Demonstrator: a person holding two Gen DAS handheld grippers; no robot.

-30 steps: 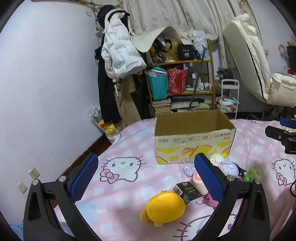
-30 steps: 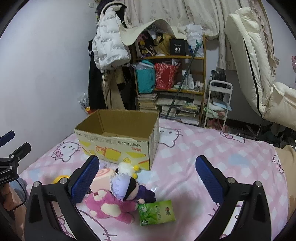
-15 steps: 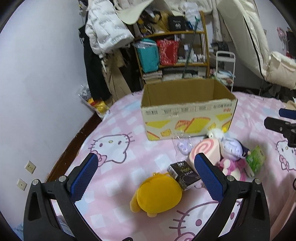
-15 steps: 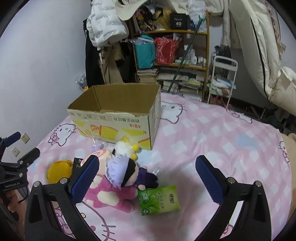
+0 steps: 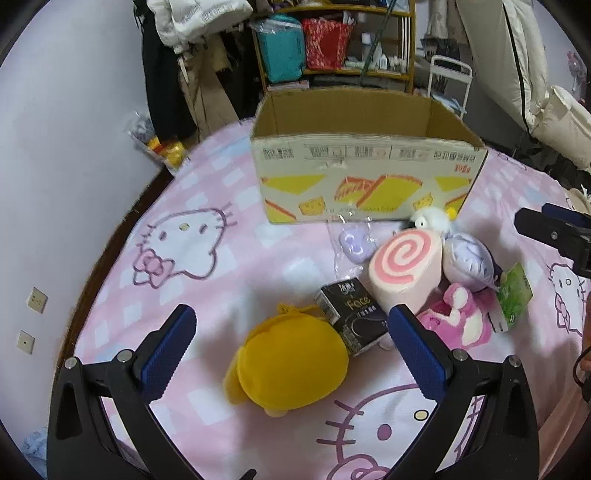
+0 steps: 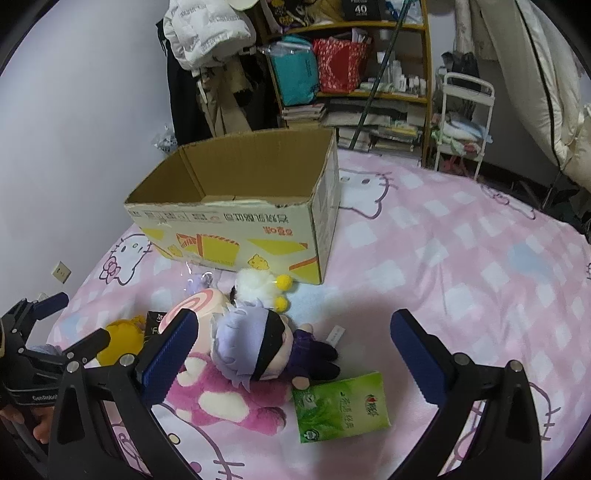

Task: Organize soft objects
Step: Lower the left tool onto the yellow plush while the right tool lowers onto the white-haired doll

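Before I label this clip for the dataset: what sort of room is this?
Most likely a lived-in bedroom. The toys and cardboard box sit on a pink cartoon-cat bedspread, a white puffer jacket hangs by the wall, and a cluttered shelf holds bags and books.

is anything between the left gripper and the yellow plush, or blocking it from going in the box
Nothing visible lies between the open left gripper and the yellow plush, which sits right between its fingers. Toward the cardboard box, the black carton touches the plush's far side; lifting over it looks feasible, since the box is open-topped.
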